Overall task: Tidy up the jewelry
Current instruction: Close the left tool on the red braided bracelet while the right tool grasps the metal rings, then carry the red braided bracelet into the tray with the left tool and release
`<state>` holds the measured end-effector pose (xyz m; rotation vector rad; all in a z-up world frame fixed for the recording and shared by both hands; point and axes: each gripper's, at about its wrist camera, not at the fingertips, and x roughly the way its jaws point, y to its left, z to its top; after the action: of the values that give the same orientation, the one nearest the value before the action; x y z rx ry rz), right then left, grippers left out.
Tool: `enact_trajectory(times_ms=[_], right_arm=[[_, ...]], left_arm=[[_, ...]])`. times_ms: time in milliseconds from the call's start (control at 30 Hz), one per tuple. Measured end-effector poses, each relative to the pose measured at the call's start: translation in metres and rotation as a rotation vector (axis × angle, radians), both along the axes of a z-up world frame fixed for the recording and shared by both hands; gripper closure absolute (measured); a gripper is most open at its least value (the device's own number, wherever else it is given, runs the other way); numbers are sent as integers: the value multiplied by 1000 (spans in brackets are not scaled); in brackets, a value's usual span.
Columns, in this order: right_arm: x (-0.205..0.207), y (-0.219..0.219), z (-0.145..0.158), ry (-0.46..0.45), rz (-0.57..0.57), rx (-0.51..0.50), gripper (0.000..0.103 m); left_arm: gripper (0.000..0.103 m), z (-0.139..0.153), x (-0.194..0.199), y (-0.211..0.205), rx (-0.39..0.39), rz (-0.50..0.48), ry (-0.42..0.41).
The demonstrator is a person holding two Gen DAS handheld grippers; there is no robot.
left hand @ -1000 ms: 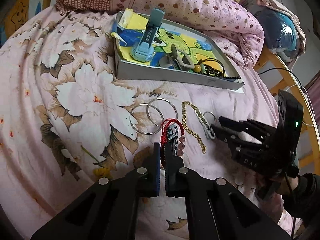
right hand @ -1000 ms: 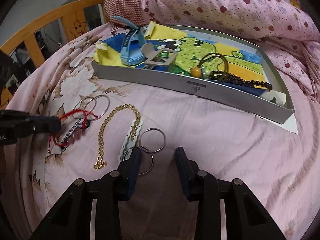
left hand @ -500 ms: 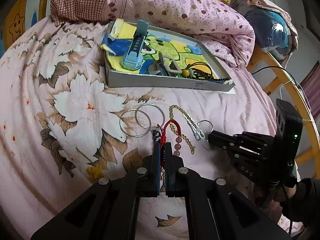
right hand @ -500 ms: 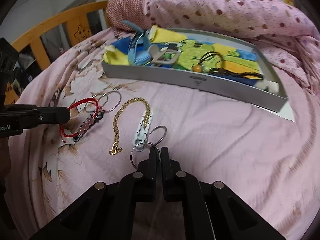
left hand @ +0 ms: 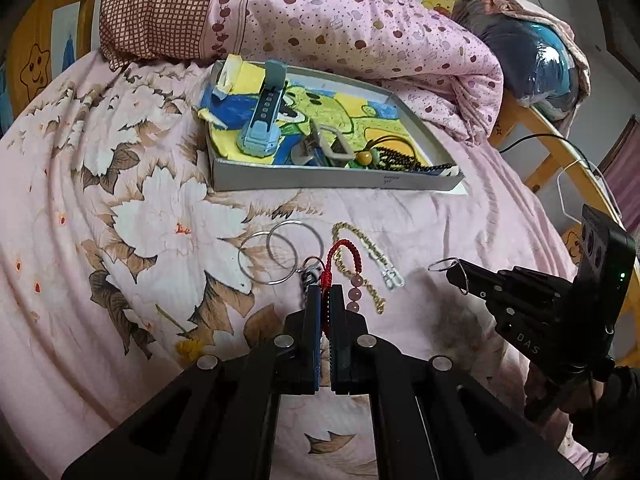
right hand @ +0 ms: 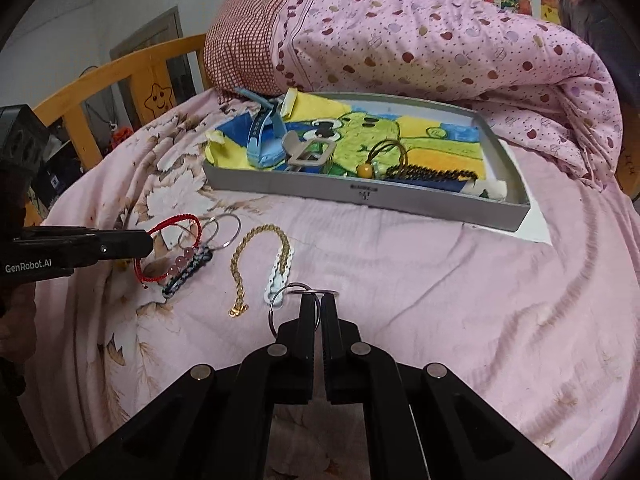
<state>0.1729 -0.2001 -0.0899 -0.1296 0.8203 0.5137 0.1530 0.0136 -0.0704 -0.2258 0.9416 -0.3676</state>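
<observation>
Pink floral bedsheet (left hand: 120, 208) covers a bed with a yellow wooden rail; a pink dotted quilt (right hand: 440, 40) is heaped along the far edge. Grey shallow tray (right hand: 360, 194) sits on the sheet just before the quilt, lined with a cartoon-frog paper. Inside it: blue watch (left hand: 262, 120) at the left end, a grey metal clasp piece mid-tray, dark bead string (right hand: 432, 170) with a yellow bead toward the right end.

On the sheet, nearer than the tray: two silver hoops (left hand: 280, 252) overlapping, gold chain (right hand: 240, 268) in an arch, white link strip (right hand: 278, 274) touching the chain's right leg.

Left gripper (left hand: 325, 292): clenched on the red cord bracelet (left hand: 340, 256); its pink beads hang beside the right finger. A dark braided band lies against the bracelet; whether the fingers also pinch it, cannot tell.

Right gripper (right hand: 316, 300): clenched on a pair of small silver key rings (right hand: 286, 300), raised clear of the sheet in the left-wrist view, just beside the white strip's near end.
</observation>
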Motion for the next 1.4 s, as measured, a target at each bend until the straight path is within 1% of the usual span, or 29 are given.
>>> enact_trajectory(times_ms=[67,167,333,433,500,633,800,1000,1133,1167,1233,1267,1300,1400], right_arm=[[4,-2,9,-16,-2,11,99],[14,-5,23,-47,-11,29,99],[43,-11,46,-104,-36,33,99],[65,-16,53,-121,-64,16,99],[81,-19,56,-122,-96,1,99],[109,-23,52,-115,-140,-50,99],[138,-31,32,-38,-179,-72,99],[147,-40,16,23,-206,-49,98],[148,-43,13,37,-212,-52,98],[149,-43,12,40,-215,-54,98],[150,-43,12,46,-226,-64,90],[150,-44,12,48,-234,-70,78],[150,-45,13,47,-236,-65,71],[147,-46,16,34,-248,-65,70]], left_arm=[[102,5,2,0,3,8,-9],[102,16,12,-1,-17,20,-24],[102,41,50,-15,-6,11,-95],[102,51,74,-24,-18,0,-125],[102,52,88,-27,-23,-10,-134],[101,41,122,-41,-19,-26,-118],[102,19,152,-50,-23,-36,-62],[102,0,169,-59,-9,-53,-8],[101,-6,174,-63,-7,-48,19],[101,-6,174,-63,-7,-46,22],[101,-8,175,-61,-13,-34,34],[101,-9,175,-59,-28,-29,43],[101,-9,176,-57,-41,-22,51],[100,-7,176,-53,-53,-6,54]])
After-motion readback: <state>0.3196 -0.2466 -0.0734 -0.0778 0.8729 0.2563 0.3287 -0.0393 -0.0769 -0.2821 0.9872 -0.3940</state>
